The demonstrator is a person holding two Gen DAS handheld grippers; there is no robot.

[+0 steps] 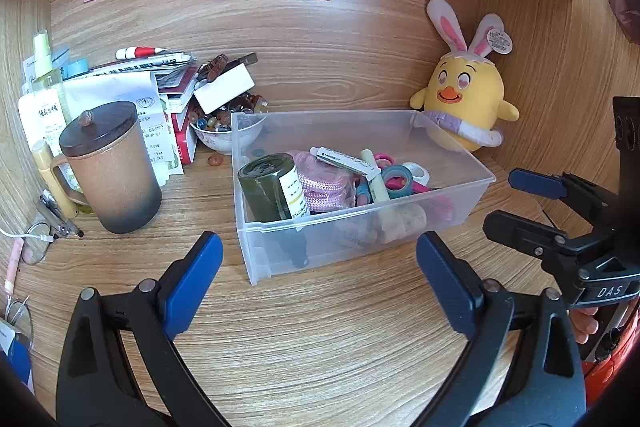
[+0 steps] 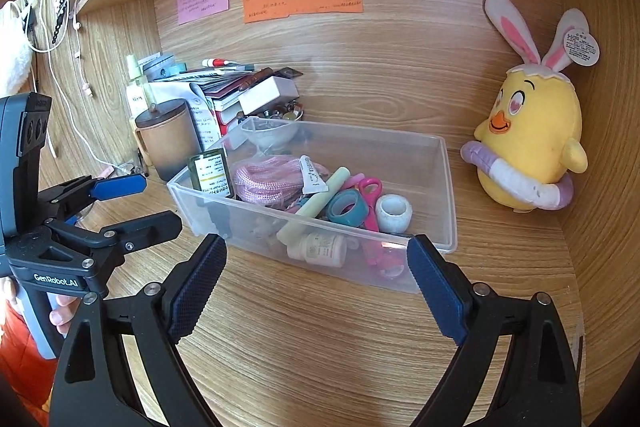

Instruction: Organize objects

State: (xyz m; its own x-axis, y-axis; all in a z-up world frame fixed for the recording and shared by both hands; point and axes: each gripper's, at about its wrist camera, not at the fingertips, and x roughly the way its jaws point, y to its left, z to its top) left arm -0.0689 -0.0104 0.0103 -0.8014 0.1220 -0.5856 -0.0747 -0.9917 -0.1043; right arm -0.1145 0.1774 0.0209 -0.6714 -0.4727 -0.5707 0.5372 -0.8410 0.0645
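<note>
On the wooden tabletop [image 1: 320, 327], in the middle: a clear plastic box [image 1: 460, 183], open on top. Inside, at the left end, a dark green jar [image 1: 266, 187] lying on its side. Next to it, a pink rope [image 1: 324, 183] in a bundle. On top of the rope, a white tube [image 1: 344, 159]. Further right, a pale green stick [image 2: 316, 205], a teal tape roll [image 2: 346, 209], pink scissors [image 2: 370, 195] and a white ring [image 2: 394, 213]. Low against the front wall, a small white bottle [image 2: 320, 249].

Right of the box, near the corner: a yellow chick toy [image 1: 464, 99] with bunny ears, sitting upright. Left of the box: a brown mug [image 1: 112, 171] with a dark lid, a bowl of beads [image 1: 224, 131], and a messy pile of books and papers [image 1: 160, 83]. On the back wall, pink, green and orange notes.

In front of the box: left gripper [image 1: 320, 283] spread wide, nothing between the blue pads. Right gripper [image 2: 316, 283] spread wide too, empty, just short of the front wall of the box.
</note>
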